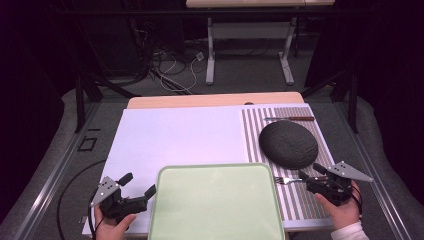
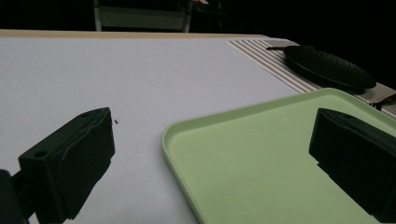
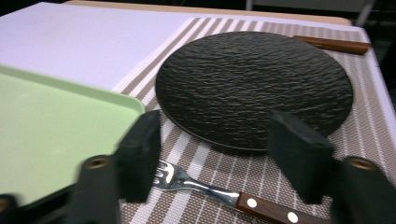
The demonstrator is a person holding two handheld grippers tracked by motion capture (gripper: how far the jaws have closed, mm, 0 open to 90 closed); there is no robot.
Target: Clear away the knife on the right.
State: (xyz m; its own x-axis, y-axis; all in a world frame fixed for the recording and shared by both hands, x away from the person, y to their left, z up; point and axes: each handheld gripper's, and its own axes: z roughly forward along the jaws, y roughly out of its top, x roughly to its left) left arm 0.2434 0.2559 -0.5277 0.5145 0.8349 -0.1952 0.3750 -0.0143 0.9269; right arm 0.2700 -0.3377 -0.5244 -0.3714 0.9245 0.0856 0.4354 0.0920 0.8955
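Left tongs (image 1: pixel 137 185): held in the person's left hand (image 1: pixel 112 227) at the near left of the table (image 1: pixel 175 135), over the white surface; jaws spread wide, nothing between them, one jaw over the left edge of the tray.

Tray (image 1: pixel 217 202): pale green, rounded corners, nothing on it, at the near centre of the table, between the two tongs.

Placemat (image 1: pixel 300 200): brown and white stripes, covering the right part of the table.

Fork (image 1: pixel 286 180): steel tines, wooden handle with rivets, lying flat on the placemat just right of the tray and just in front of the plate; tines point toward the tray.

Plate (image 1: pixel 288 144): round, black, rough-textured, on the placemat beyond the fork.

Knife (image 1: pixel 290 119): wooden handle, lying across the far edge of the placemat, behind the plate.

Right tongs (image 1: pixel 311 173): held in the person's right hand (image 1: pixel 340 210) at the near right; jaws part-open, straddling the fork's handle end, pads not touching it.
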